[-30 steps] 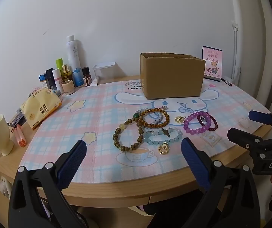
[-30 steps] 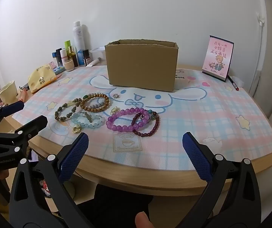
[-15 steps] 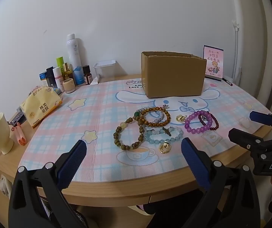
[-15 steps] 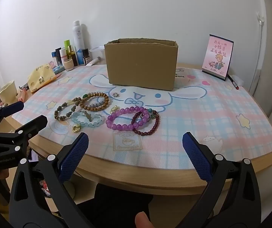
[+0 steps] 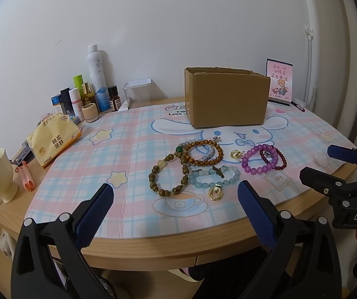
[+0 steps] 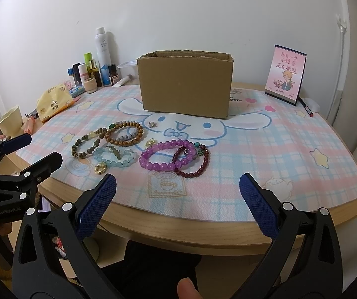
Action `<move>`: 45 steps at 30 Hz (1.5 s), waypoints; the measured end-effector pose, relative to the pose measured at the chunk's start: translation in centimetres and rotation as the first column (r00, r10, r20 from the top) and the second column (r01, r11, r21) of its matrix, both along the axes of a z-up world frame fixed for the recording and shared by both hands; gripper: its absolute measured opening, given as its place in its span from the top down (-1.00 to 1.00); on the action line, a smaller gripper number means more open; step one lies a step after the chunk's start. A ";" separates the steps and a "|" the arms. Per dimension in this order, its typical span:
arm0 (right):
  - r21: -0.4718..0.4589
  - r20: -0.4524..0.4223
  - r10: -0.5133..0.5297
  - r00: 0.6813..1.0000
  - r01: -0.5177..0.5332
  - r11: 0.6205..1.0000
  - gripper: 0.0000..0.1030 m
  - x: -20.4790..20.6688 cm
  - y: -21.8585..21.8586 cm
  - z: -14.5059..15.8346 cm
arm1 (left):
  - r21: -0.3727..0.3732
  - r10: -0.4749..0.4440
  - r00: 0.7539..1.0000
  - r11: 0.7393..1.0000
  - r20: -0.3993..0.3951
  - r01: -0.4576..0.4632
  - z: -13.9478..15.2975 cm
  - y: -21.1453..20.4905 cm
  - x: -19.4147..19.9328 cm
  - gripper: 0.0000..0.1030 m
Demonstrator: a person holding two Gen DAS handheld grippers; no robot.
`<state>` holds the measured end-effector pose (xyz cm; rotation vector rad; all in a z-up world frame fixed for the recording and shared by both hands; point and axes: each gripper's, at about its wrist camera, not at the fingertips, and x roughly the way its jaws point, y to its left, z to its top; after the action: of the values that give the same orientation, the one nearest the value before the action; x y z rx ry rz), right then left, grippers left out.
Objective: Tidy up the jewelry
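On the near half of the plaid desk mat [image 6: 290, 149] the jewelry lay in 1 loose cluster, probably gathered there so that each piece could be taken in turn. From left to right there were a dark wooden bead bracelet [image 5: 168, 174], a brown bead bracelet [image 6: 125, 134] that overlapped it, a pale blue bead bracelet [image 6: 115, 157] with a gold pendant [image 5: 215, 193] just beside it, and then a purple bead bracelet [image 6: 168, 154] linked through a dark red bead bracelet [image 6: 193, 162]. A small gold clasp [image 5: 237, 154] sat between the brown and purple ones. Far behind them stood an open cardboard box [image 6: 186, 84], its top facing up, which I judged to be the place where the pieces should go. The left gripper [image 5: 173, 204] hovered low before the table edge with its jaws spread wide and nothing between them, aimed toward the wooden and blue bracelets. The right gripper [image 6: 178, 194] was also spread wide and empty, aimed at the purple and red pair. Neither touched any piece, so the sorting seemed not yet begun. Bottles [image 5: 96, 79] and a tissue pack [image 5: 54, 139] stayed far left, well apart from the work.
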<state>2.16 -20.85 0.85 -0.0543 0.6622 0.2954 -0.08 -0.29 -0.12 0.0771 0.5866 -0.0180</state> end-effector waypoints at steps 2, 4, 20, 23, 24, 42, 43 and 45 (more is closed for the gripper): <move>0.001 0.001 0.002 1.000 -0.002 1.000 -0.84 0.0 0.0 0.0 | 0.003 -0.001 1.000 1.000 0.001 0.001 0.0 0.0 0.0 -0.91; -0.001 0.001 0.000 1.000 0.000 1.000 -0.84 0.0 0.0 0.0 | 0.004 -0.001 1.000 1.000 -0.001 0.001 0.0 0.0 0.0 -0.91; 0.006 0.000 -0.012 1.000 0.012 1.000 -0.84 0.0 -0.3 0.1 | 0.002 -0.005 1.000 1.000 -0.003 0.005 0.1 0.0 -0.1 -0.91; 0.007 0.000 -0.012 1.000 0.012 1.000 -0.84 0.0 -0.4 0.1 | 0.003 -0.004 1.000 1.000 -0.002 0.004 0.1 0.0 -0.1 -0.91; 0.008 -0.002 -0.013 1.000 0.013 1.000 -0.84 0.0 -0.4 0.1 | 0.003 -0.004 1.000 1.000 -0.002 0.004 0.1 0.1 -0.1 -0.91; 0.084 0.013 -0.039 0.999 0.038 0.996 -0.84 0.2 -1.3 0.2 | -0.046 0.028 1.000 0.999 -0.005 -0.028 -0.2 3.4 0.7 -0.91; 0.090 0.009 -0.037 0.999 0.036 0.995 -0.84 0.3 -1.3 0.2 | -0.048 0.030 1.000 0.998 -0.004 -0.030 -0.2 3.5 0.9 -0.90; 0.103 -0.011 -0.040 0.999 0.041 0.994 -0.84 0.7 -1.5 0.1 | -0.055 0.029 1.000 0.998 -0.008 -0.030 -0.3 3.7 1.1 -0.89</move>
<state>2.84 -22.34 0.95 0.0596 0.6550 0.2902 1.01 3.43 -0.37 0.0150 0.5939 -0.0056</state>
